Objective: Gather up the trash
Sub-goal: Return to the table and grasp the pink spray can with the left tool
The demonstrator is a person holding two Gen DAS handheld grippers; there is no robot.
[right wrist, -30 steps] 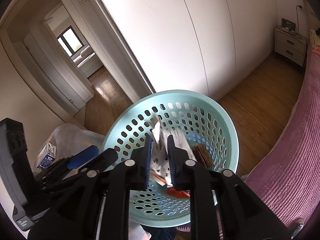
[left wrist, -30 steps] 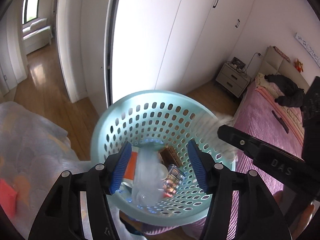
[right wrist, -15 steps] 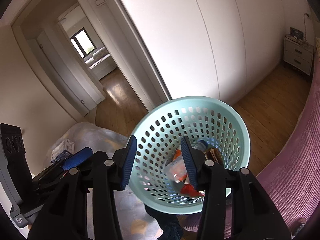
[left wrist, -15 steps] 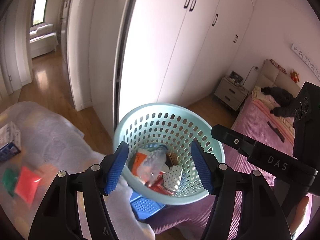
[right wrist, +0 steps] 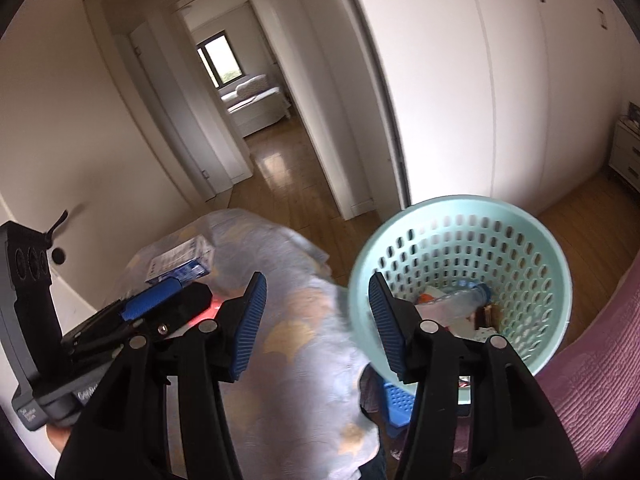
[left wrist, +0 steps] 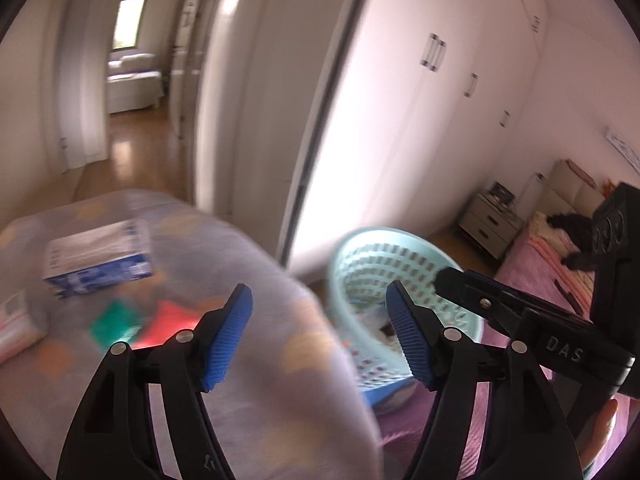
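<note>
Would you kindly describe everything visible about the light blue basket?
The basket is a round, pale turquoise plastic bin with oval holes through its wall and a smooth rim. It stands beside the cloth-covered surface, mouth tilted toward the camera. Inside lie a clear plastic bottle with a blue cap, and wrappers. Neither gripper touches it.

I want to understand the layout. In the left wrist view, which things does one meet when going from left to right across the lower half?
Blue and white box → green packet → red packet → left gripper, open → light blue basket → right gripper's black body → pink bed.
</note>
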